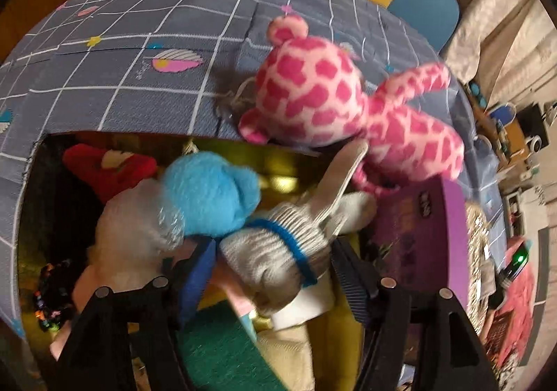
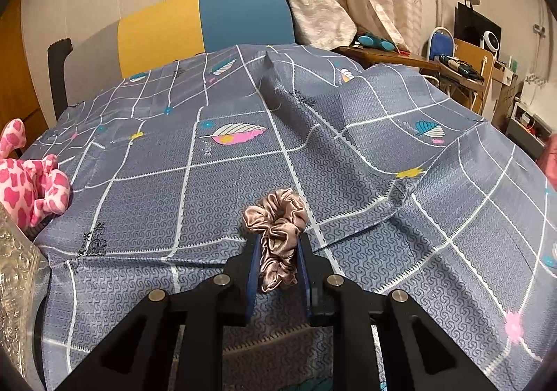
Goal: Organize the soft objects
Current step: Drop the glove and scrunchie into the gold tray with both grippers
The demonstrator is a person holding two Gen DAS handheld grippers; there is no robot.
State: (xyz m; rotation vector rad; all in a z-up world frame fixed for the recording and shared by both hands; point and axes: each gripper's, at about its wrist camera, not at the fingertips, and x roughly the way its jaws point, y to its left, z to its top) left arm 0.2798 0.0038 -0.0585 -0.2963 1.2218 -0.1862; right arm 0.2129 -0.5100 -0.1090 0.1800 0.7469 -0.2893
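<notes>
In the left wrist view my left gripper [image 1: 275, 274] stands open, pointing down into a bin [image 1: 278, 165] of soft toys below the bed's edge. A grey knitted soft thing with a blue band [image 1: 278, 252] lies between its fingers, and the pads do not press on it. A blue plush [image 1: 212, 196] and a red plush [image 1: 108, 168] lie in the bin too. A pink spotted plush [image 1: 334, 95] rests on the grey checked bedsheet [image 1: 146, 43], also visible as the pink plush [image 2: 31, 189] at the left edge. My right gripper [image 2: 278, 245] is shut on a dusty-pink satin scrunchie [image 2: 278, 220] just above the sheet [image 2: 348, 154].
A purple box [image 1: 435, 227] and a woven basket [image 1: 477, 252] stand right of the bin. A green pad [image 1: 216, 349], beige cloth [image 1: 289, 356] and dark beads [image 1: 52, 293] lie inside it. A yellow-and-blue headboard [image 2: 209, 18], curtains and a cluttered desk [image 2: 435, 60] lie beyond the bed.
</notes>
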